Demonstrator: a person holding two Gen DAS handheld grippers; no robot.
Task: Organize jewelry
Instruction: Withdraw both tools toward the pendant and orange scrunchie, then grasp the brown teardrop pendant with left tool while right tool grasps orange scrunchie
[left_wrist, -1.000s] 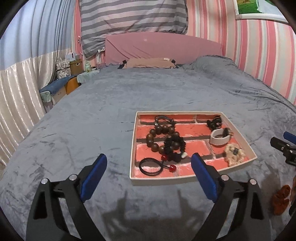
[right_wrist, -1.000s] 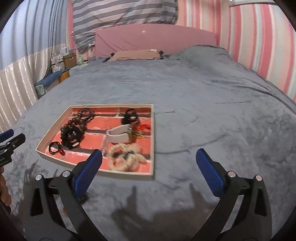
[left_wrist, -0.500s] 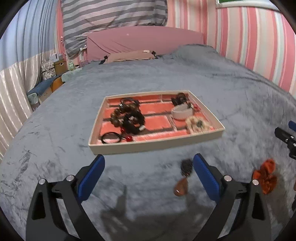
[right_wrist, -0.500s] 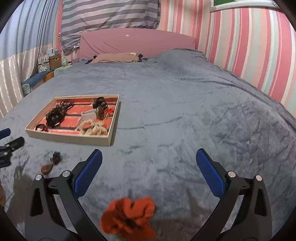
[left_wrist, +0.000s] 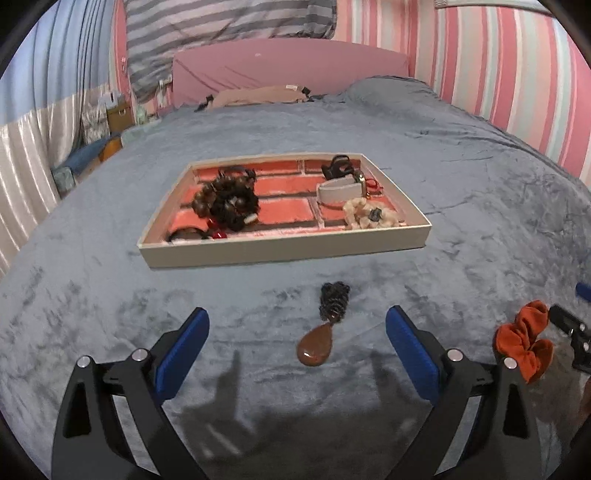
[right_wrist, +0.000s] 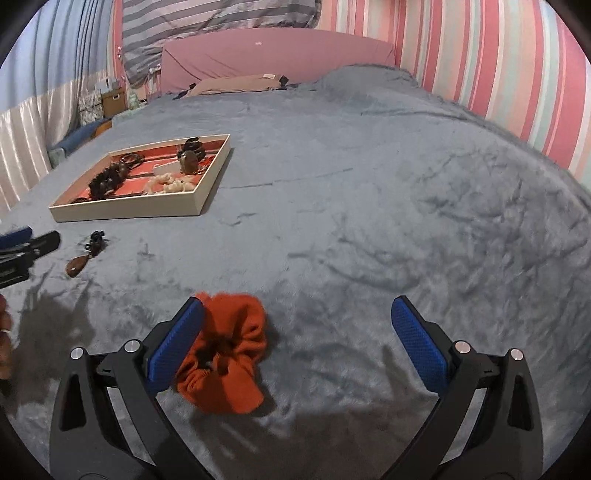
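Tray (left_wrist: 288, 251) receded, grey bedspread (right_wrist: 369, 206), striped walls (left_wrist: 517, 74)

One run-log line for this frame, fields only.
left gripper: open over pendant | right gripper: open by scrunchie | tray: filled

The tray (left_wrist: 284, 251) has cream walls and a red brick-pattern floor with pale mortar lines; inside it lie dark brown wooden beads (left_wrist: 225, 201), a white band (left_wrist: 338, 192) and a cream scrunchie (left_wrist: 369, 216). In front of the tray, on the grey-blue bed cover (left_wrist: 461, 206), lie a brown teardrop pendant (left_wrist: 316, 345) with a black cord and an orange scrunchie (right_wrist: 225, 350). Behind the tray are a pink headboard (left_wrist: 291, 70) and a pink, white and pale-green striped wall (left_wrist: 517, 74).
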